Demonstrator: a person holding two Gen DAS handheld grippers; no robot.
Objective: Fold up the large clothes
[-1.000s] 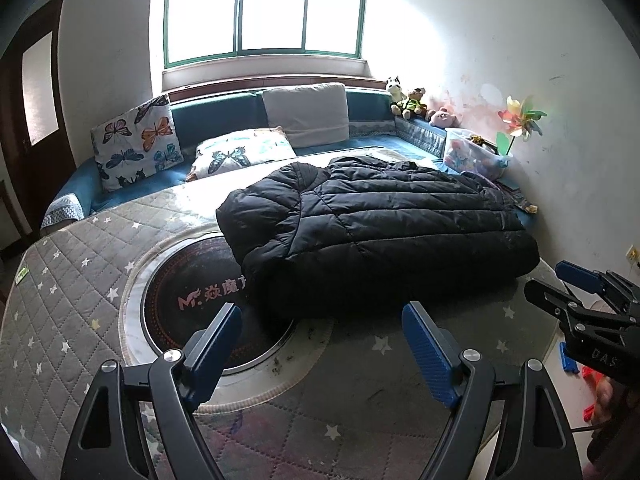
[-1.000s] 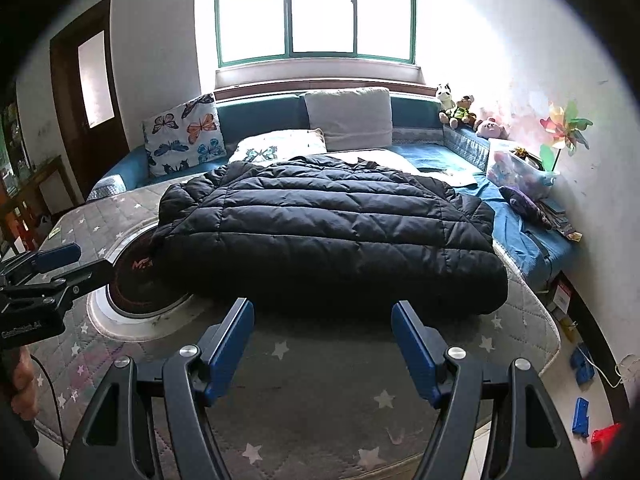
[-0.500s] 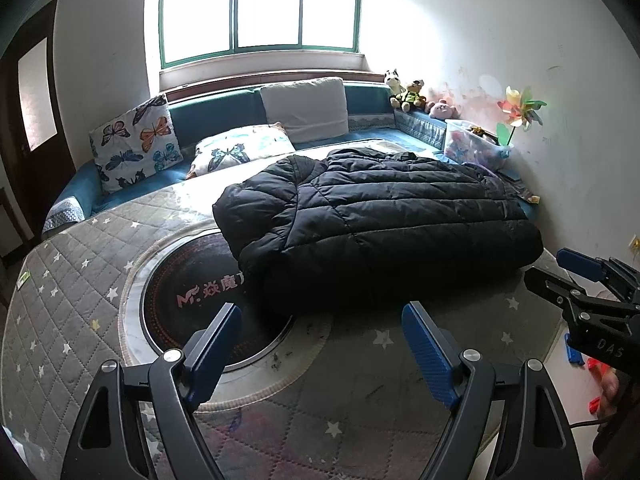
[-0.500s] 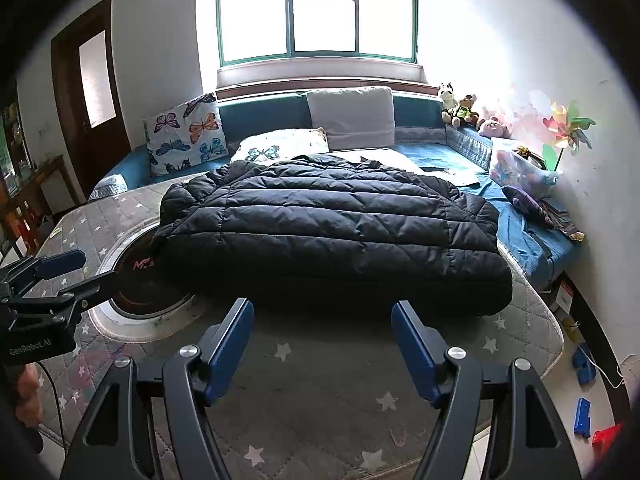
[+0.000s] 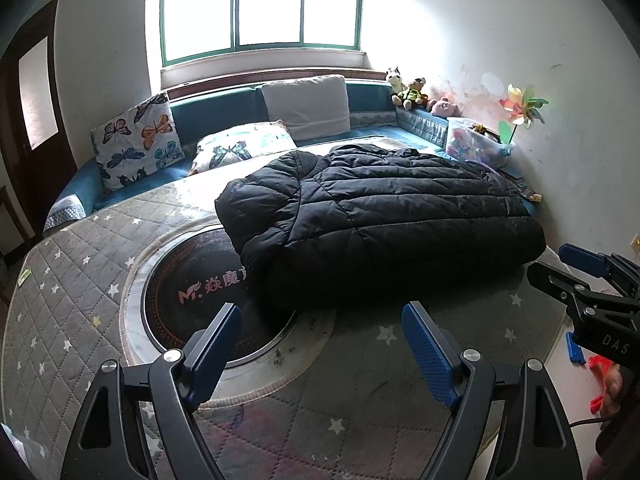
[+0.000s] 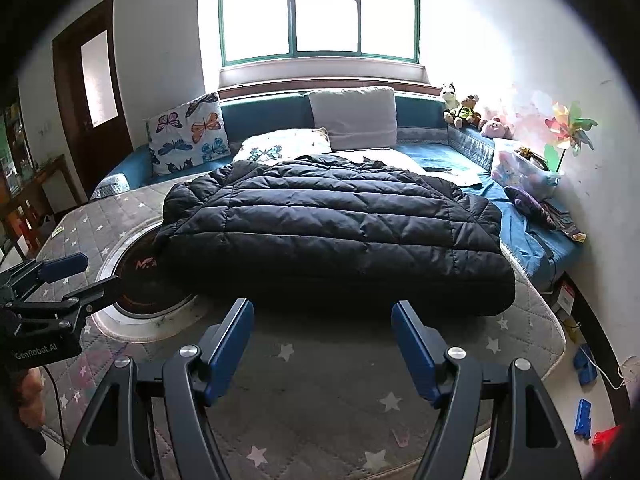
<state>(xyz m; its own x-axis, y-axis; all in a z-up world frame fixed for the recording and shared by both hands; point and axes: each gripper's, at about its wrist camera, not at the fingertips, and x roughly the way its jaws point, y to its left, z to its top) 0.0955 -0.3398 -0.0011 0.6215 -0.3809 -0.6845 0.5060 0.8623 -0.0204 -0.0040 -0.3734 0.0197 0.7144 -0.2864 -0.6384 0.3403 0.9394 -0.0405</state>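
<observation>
A large black quilted puffer jacket [image 5: 380, 216] lies folded in a thick bundle on the grey star-patterned mattress [image 5: 72, 320]; it also shows in the right wrist view [image 6: 332, 236]. My left gripper [image 5: 320, 344] is open and empty, held above the mattress short of the jacket's near edge. My right gripper [image 6: 322, 340] is open and empty, also short of the near edge. Each gripper shows at the side of the other's view, the right gripper [image 5: 568, 268] and the left gripper [image 6: 76, 272].
A round dark logo panel [image 5: 208, 292] is set in the mattress, partly under the jacket. Butterfly pillows [image 5: 136, 140] and a grey cushion [image 5: 308, 108] line the teal sofa. Plush toys [image 5: 416, 92], a toy box [image 5: 476, 144] and a pinwheel [image 5: 520, 108] stand at right. Blue toys [image 6: 584, 368] lie on the floor.
Both grippers have drawn back slightly and risen, so the jacket looks a little further off. The jacket has not moved. Both grippers stay open.
</observation>
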